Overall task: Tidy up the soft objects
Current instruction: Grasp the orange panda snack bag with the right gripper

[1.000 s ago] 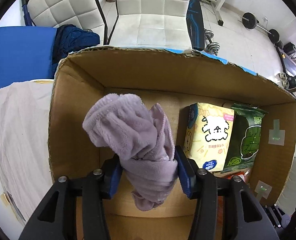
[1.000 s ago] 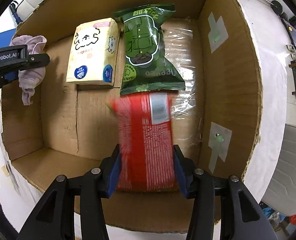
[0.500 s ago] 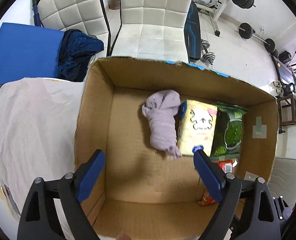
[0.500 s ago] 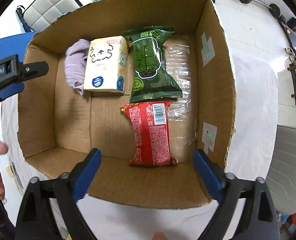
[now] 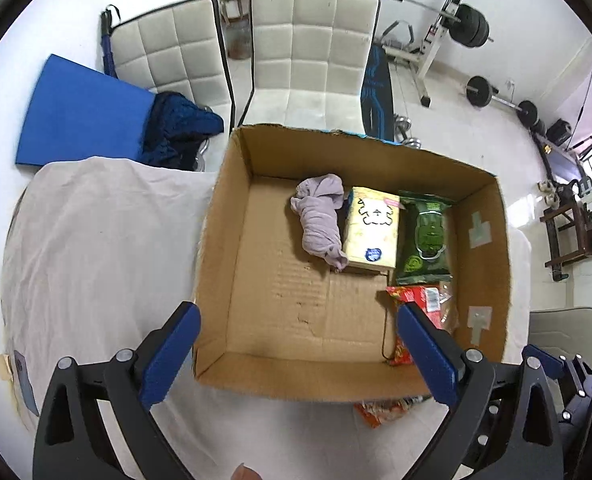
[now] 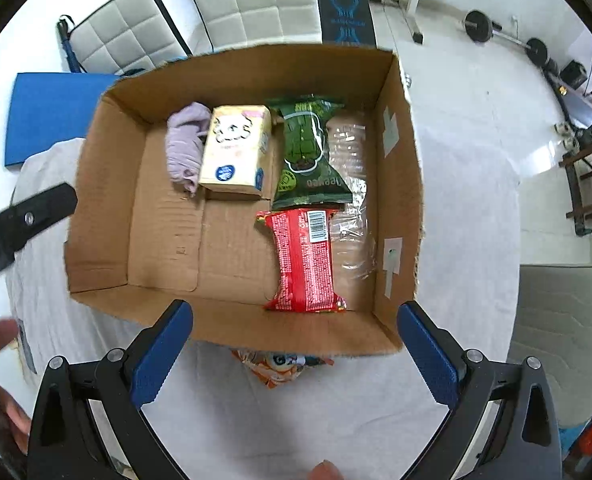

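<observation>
1. Where a second ago both tongs were clenched, the left on the cloth and the right on the red packet, both now gape empty above the box (image 5: 223, 240), farther back from it than before.
2. The box holds four things: one lilac cloth (image 5: 320, 216), one yellow pack (image 5: 372, 227), one green bag (image 5: 426, 236), one red packet (image 6: 306, 260). One orange packet (image 6: 279, 368) lies on the worktop (image 6: 456, 208) outside.
3. The cloth lies at the box's far side, touching the yellow pack, well apart from the left tongs (image 5: 296, 354) and right tongs (image 6: 293, 350).
</observation>
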`<state>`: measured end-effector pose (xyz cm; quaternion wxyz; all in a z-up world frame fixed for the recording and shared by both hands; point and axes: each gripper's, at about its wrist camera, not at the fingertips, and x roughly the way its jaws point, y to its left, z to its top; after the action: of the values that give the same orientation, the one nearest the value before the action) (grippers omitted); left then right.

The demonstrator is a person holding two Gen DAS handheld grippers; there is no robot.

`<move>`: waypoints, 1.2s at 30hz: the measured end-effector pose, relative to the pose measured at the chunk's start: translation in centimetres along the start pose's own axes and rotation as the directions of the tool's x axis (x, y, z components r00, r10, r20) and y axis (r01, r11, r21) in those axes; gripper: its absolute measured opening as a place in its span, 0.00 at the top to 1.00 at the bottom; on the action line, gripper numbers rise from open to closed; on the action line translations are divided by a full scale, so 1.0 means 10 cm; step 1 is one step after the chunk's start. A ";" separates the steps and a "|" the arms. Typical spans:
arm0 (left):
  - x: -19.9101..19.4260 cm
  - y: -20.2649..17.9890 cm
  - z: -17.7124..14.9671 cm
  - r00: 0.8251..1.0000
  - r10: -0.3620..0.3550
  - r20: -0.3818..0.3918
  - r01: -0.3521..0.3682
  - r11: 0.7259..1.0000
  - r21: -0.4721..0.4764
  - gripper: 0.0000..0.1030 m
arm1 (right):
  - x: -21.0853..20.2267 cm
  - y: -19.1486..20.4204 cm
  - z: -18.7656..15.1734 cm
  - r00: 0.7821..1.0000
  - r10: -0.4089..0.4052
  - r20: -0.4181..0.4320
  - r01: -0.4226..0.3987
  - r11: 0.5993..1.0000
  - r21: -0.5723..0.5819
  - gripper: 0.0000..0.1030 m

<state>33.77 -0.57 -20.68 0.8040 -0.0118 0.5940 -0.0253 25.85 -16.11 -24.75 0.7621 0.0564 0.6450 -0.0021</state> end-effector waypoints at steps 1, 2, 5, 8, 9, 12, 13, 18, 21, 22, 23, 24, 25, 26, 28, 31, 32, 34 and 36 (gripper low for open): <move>-0.06 0.01 -0.05 1.000 0.002 0.011 -0.002 1.000 0.001 0.02 | -0.06 0.01 -0.04 1.000 0.006 0.011 -0.006 1.000 0.000 0.00; -0.11 0.02 -0.10 1.000 0.000 0.020 0.000 1.000 -0.005 0.02 | -0.10 0.01 -0.08 1.000 0.013 0.016 -0.013 1.000 0.002 0.00; -0.21 0.11 -0.31 1.000 -0.006 0.020 0.006 0.999 -0.042 0.02 | -0.16 -0.02 -0.24 0.999 0.041 0.019 -0.041 0.999 0.023 0.00; -0.19 0.25 -0.58 1.000 0.011 0.011 -0.010 0.995 -0.100 0.02 | -0.10 -0.08 -0.46 0.997 0.076 0.012 -0.076 0.995 0.065 0.00; -0.14 0.31 -0.70 1.000 0.013 -0.006 -0.014 0.992 -0.127 0.02 | -0.04 -0.09 -0.55 0.996 0.086 0.001 -0.086 0.993 0.079 0.00; 0.11 0.49 -1.04 0.996 0.008 -0.089 -0.027 0.977 -0.212 0.02 | 0.26 -0.15 -0.77 0.991 0.114 -0.067 -0.104 0.985 0.139 0.00; 0.24 0.54 -1.17 0.992 0.004 -0.123 -0.034 0.971 -0.237 0.02 | 0.38 -0.17 -0.83 0.989 0.121 -0.087 -0.106 0.981 0.160 0.00; 0.72 0.69 -1.54 0.971 -0.012 -0.238 -0.069 0.942 -0.328 0.02 | 0.95 -0.31 -0.96 0.981 0.147 -0.127 -0.105 0.950 0.293 0.00; 0.88 0.73 -1.59 0.967 -0.009 -0.254 -0.089 0.924 -0.372 0.02 | 1.22 -0.35 -0.98 0.979 0.157 -0.128 -0.104 0.933 0.344 0.02; 0.93 0.75 -1.60 0.967 -0.014 -0.255 -0.089 0.918 -0.387 0.02 | 1.30 -0.34 -0.99 0.979 0.157 -0.129 -0.103 0.931 0.351 0.09; 0.97 0.75 -1.59 0.966 -0.022 -0.258 -0.087 0.911 -0.404 0.02 | 1.35 -0.34 -0.99 0.978 0.164 -0.129 -0.109 0.929 0.353 0.17; 1.02 0.76 -1.58 0.966 -0.030 -0.257 -0.083 0.904 -0.420 0.02 | 1.40 -0.33 -0.99 0.975 0.186 -0.124 -0.131 0.925 0.357 0.17; 1.06 0.77 -1.57 0.966 -0.032 -0.256 -0.084 0.899 -0.431 0.02 | 1.44 -0.31 -0.98 0.973 0.198 -0.119 -0.144 0.922 0.359 0.21; 1.10 0.77 -1.54 0.967 -0.032 -0.253 -0.087 0.892 -0.444 0.02 | 1.45 -0.30 -0.99 0.971 0.214 -0.104 -0.164 0.919 0.359 0.34; 1.19 0.78 -1.50 0.967 -0.033 -0.253 -0.094 0.877 -0.471 0.02 | 1.43 -0.25 -1.00 0.975 0.198 -0.105 -0.150 0.926 0.348 0.47; 1.34 0.85 -1.45 0.966 -0.034 -0.256 -0.109 0.846 -0.522 0.02 | 1.39 -0.23 -1.01 0.978 0.180 -0.110 -0.136 0.936 0.323 0.50; 1.39 0.86 -1.43 0.967 -0.029 -0.254 -0.116 0.837 -0.534 0.02 | 1.39 -0.22 -1.02 0.979 0.171 -0.114 -0.127 0.941 0.314 0.50; 1.46 0.88 -1.41 0.967 -0.019 -0.255 -0.127 0.829 -0.545 0.02 | 1.36 -0.23 -1.04 0.981 0.155 -0.114 -0.115 0.947 0.300 0.50; 1.53 0.88 -1.40 0.968 -0.019 -0.249 -0.126 0.823 -0.554 0.02 | 1.34 -0.24 -1.08 0.984 0.132 -0.119 -0.094 0.956 0.277 0.50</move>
<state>25.05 7.51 -39.81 0.6854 -0.2297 0.6688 0.1735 17.33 -16.56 -39.90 0.7002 0.1967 0.6850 -0.0426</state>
